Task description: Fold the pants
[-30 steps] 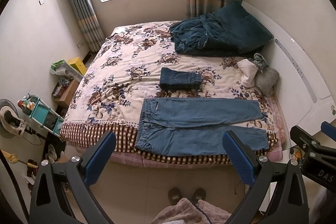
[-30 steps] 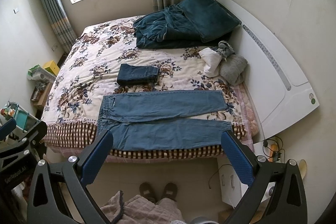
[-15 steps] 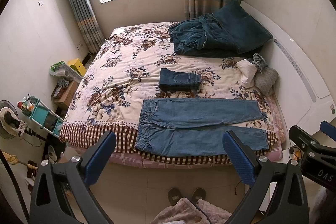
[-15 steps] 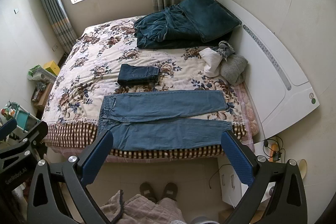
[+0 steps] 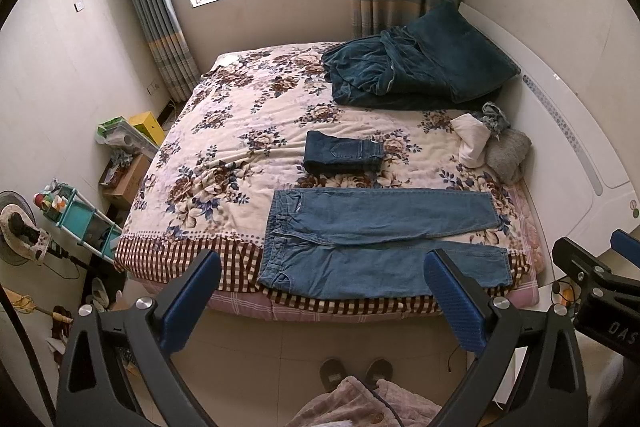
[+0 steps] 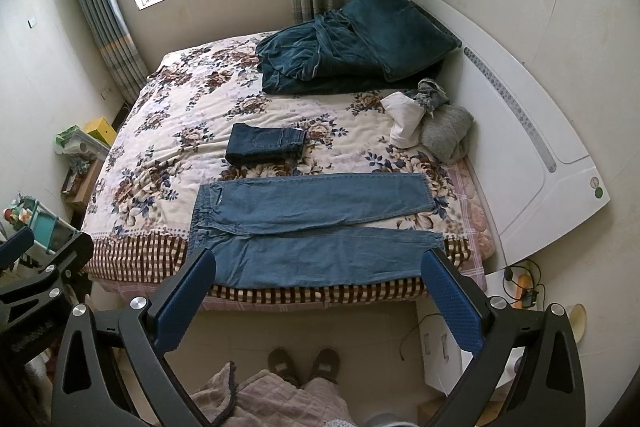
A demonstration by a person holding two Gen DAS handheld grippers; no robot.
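While held above floor short of bed [image 5: 256, 131]: left gripper [image 5: 320, 291], right gripper [image 6: 320, 287], both spread wide, gripping nothing. Counted: one light-blue pants [image 5: 380, 239] flat along near bed edge, two legs apart; one folded dark jeans [image 5: 344, 157] just beyond.

Teal blanket [image 5: 416, 67] heaped by headboard [image 5: 576, 147], w/ grey sweater [image 5: 508, 155] & white cloth [image 5: 472, 139] nearby.
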